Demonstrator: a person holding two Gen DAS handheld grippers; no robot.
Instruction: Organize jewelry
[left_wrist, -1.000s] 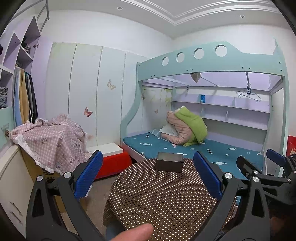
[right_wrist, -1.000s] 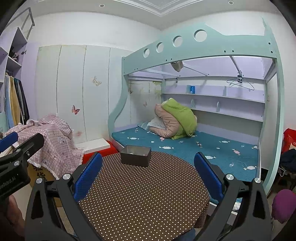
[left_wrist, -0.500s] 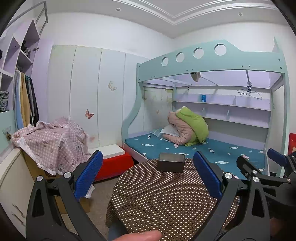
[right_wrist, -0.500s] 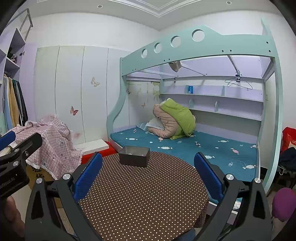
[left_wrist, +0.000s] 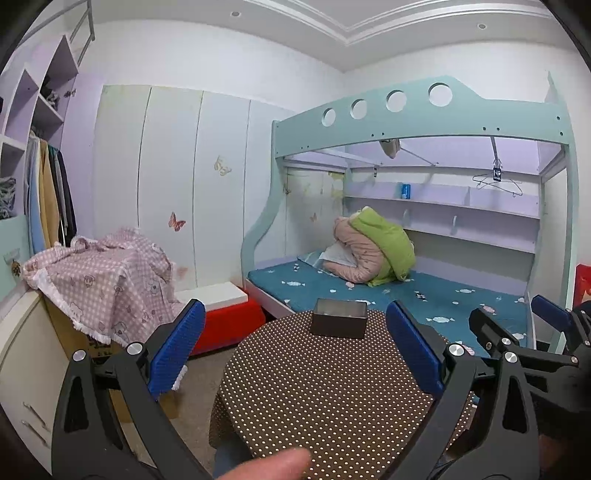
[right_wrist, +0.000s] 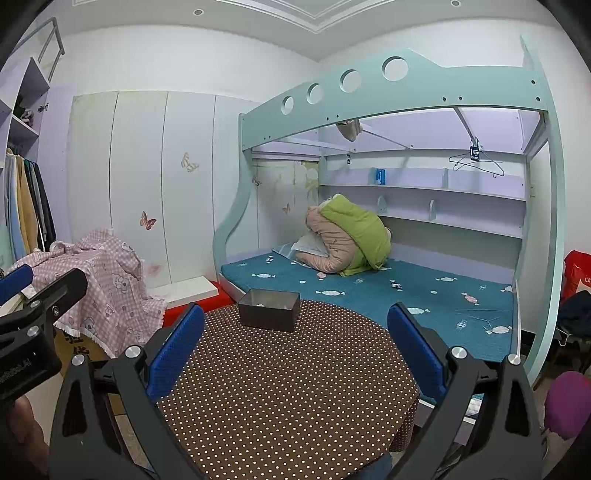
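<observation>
My left gripper (left_wrist: 295, 354) and right gripper (right_wrist: 295, 350) are both spread wide, holding nothing, raised above the near table (right_wrist: 295, 387), seemingly clear of it. At twelve o'clock, on the far edge, sits the dark open box (right_wrist: 269, 309); something pale lies inside, too small to identify.
</observation>
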